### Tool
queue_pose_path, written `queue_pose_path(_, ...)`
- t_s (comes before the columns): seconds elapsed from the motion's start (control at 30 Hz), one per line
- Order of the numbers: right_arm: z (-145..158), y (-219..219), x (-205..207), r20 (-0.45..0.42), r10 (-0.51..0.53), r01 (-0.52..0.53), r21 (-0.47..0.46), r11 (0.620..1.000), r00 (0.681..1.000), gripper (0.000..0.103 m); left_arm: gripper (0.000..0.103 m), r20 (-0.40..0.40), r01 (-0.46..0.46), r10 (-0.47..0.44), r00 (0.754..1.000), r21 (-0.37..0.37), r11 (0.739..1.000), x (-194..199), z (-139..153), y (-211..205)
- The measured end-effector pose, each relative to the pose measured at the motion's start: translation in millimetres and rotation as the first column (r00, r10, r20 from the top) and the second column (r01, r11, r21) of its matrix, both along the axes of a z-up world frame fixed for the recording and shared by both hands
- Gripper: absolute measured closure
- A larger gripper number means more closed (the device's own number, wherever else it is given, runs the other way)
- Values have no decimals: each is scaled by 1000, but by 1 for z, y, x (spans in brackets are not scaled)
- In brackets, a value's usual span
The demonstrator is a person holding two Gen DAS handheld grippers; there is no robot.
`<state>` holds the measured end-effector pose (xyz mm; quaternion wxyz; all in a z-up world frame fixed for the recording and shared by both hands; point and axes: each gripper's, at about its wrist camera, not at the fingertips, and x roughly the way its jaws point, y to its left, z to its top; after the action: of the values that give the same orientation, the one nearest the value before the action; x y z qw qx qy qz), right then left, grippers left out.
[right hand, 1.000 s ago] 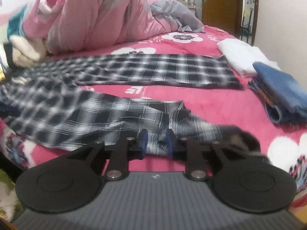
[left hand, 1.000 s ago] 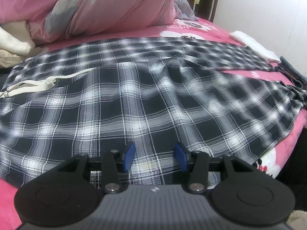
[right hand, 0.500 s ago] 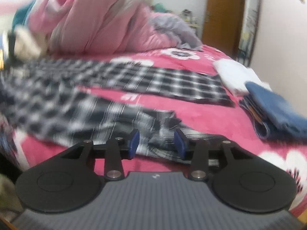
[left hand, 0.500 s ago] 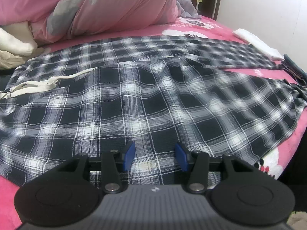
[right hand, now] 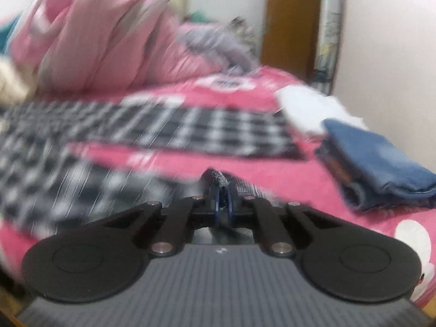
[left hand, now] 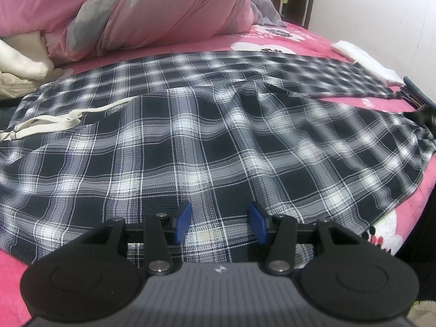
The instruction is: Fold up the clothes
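Two grippers work over plaid trousers (left hand: 207,136) spread across a pink bedspread (left hand: 387,231). No container appears in either view; the folded items simply lie on the bed.

Seen from the left wrist, the left gripper (left hand: 219,219) hangs just above the trousers near the bed's front edge, its blue pads (left hand: 183,218) standing roughly half apart with plaid cloth lying flat beneath the gap and nothing pinched between them. A white drawstring (left hand: 49,121) trails over the waistband at the left. One leg runs toward the far right, its end beside a folded white cloth (left hand: 368,62) near the wall.

In the blurred right wrist view, the right gripper (right hand: 222,207) has its jaws pressed together on a bunched edge of the trousers (right hand: 220,182), a grey tuft of fabric poking up from between the pads. The nearer leg stretches away to the left from that pinch, while the other leg lies flat farther back on the bedspread. Folded blue jeans (right hand: 381,160) sit to the right of the gripper, well apart from it, with the white cloth just behind them.

A heaped pink duvet (left hand: 163,11) fills the far side of the bed. Flower prints mark the bedspread; no writing or label can be read.
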<state>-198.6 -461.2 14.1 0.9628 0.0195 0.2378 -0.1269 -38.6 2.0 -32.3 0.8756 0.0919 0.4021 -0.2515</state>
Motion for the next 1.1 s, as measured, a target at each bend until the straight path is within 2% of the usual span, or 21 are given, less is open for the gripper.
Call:
queue_pose_path(0.13,7,-52,20,20,-114,112,76,991,993,99,54,7,0,0,1000,0,1000,-1,-1,1)
queue_pose_path(0.3,4,-102,48,-35,-189,192,108,976,981,100,54,8,-1,1,1000,-7,1000,-2,-2,3)
queue_pose_path(0.5,-6,-121,82,-106,-197,206,80,975,975,100,54,10,-2,2,1000,-8,1000,-3,-2,2)
queue_pose_path(0.63,-16,-129,100,-122,-210,220,76,972,970,100,54,12,1,-1,1000,-7,1000,-3,-2,2)
queue_pose_path(0.77,-34,-132,111,-179,-238,248,32,968,955,98,54,13,6,-5,1000,-5,1000,-2,-2,4)
queue_pose_path(0.87,-34,-130,102,-177,-278,284,13,959,944,94,54,14,8,-8,1000,-3,1000,-2,-1,3)
queue_pose_path(0.93,-21,-133,80,-127,-302,310,50,949,945,89,54,13,8,-8,1000,-2,1000,-2,-1,3)
queue_pose_path(1.03,3,-140,25,-31,-347,347,188,919,937,74,54,13,5,-5,1000,-1,1000,-2,-1,2)
queue_pose_path(1.1,9,-140,-15,-20,-377,361,335,870,926,70,54,14,1,-1,1000,-1,1000,-2,-1,2)
